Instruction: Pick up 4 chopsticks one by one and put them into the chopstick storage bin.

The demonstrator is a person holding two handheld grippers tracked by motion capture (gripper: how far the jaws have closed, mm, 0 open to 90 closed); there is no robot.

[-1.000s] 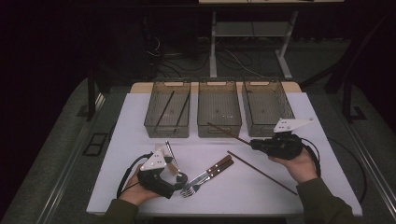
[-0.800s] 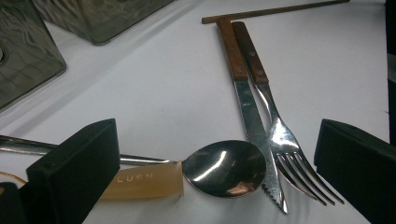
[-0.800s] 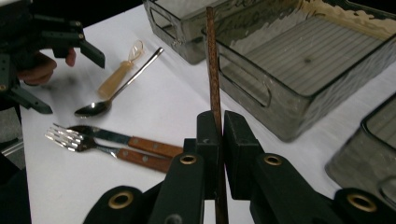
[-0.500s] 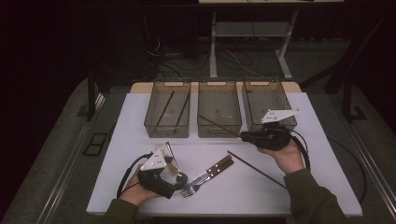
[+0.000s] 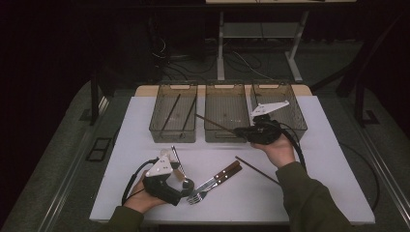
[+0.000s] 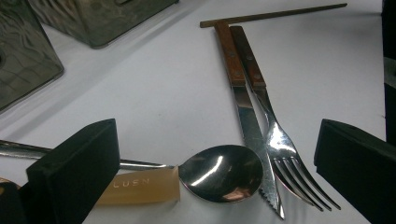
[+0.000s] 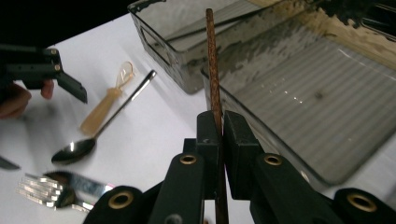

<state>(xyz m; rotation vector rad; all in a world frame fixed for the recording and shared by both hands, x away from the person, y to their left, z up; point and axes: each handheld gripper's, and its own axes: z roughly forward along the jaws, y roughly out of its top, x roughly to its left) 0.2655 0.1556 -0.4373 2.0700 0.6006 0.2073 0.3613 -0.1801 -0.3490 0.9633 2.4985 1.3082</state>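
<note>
My right gripper [image 5: 240,130] [image 7: 219,133] is shut on a dark chopstick [image 5: 215,123] [image 7: 212,60], held in the air in front of the middle tray [image 5: 225,133]. The stick's far tip reaches toward the left tray [image 5: 159,130], which holds two more chopsticks [image 5: 170,112]. Another chopstick [image 5: 256,169] lies on the white table. My left gripper [image 5: 186,180] [image 6: 215,135] rests at the table's front with its jaws open around a spoon's bowl [image 6: 219,172], not touching it. A wood-handled knife [image 6: 245,112] and fork [image 6: 280,154] lie side by side just beyond it.
A third tray [image 5: 296,126] stands at the right of the row. A small amber-handled utensil [image 7: 105,109] lies beside the spoon [image 7: 107,121]. Cables trail from both grippers. The white table top [image 5: 329,164] ends near the person's forearms.
The right gripper has carried its chopstick leftward and a little up, from in front of the right tray to in front of the middle tray. The left gripper has not moved.
</note>
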